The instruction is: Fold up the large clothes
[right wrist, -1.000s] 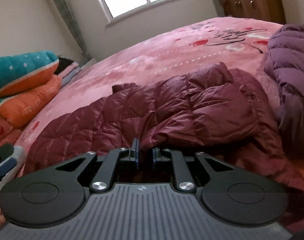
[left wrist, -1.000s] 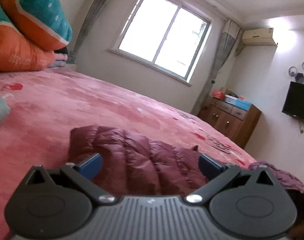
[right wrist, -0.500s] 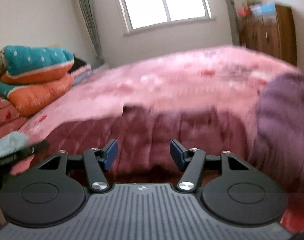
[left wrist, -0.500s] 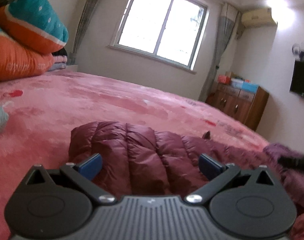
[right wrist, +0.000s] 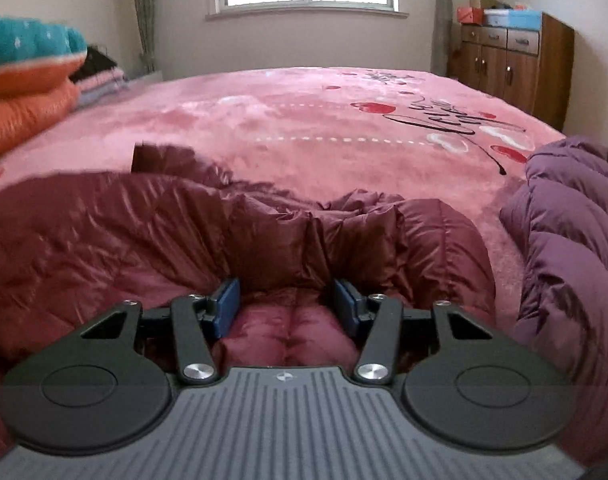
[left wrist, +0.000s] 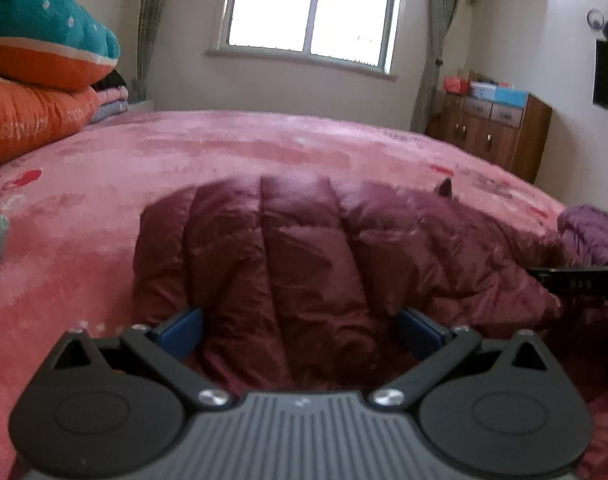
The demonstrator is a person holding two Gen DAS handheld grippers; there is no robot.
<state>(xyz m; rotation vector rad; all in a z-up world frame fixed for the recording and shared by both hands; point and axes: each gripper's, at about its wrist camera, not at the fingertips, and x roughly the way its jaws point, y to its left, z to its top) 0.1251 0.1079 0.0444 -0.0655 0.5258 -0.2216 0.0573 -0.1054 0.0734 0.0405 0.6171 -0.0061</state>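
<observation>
Right wrist view, change: a second ago we saw the right hand-held gripper (right wrist: 286, 306) pinched nearly closed at the jacket's (right wrist: 144, 232) edge; its jaws opened, have just narrowed slightly, and stand apart with quilted fabric between them, unpressed.
Left wrist view, change: we now see more of the jacket (left wrist: 304, 264).
Pose: both grippers tilt downward over the bed (right wrist: 324, 128).
Left hand-held gripper (left wrist: 300, 328): jaws wide, jacket just beyond.
Jacket: crumpled on the pink bed, a purple coat (right wrist: 568, 232) on its right.
</observation>
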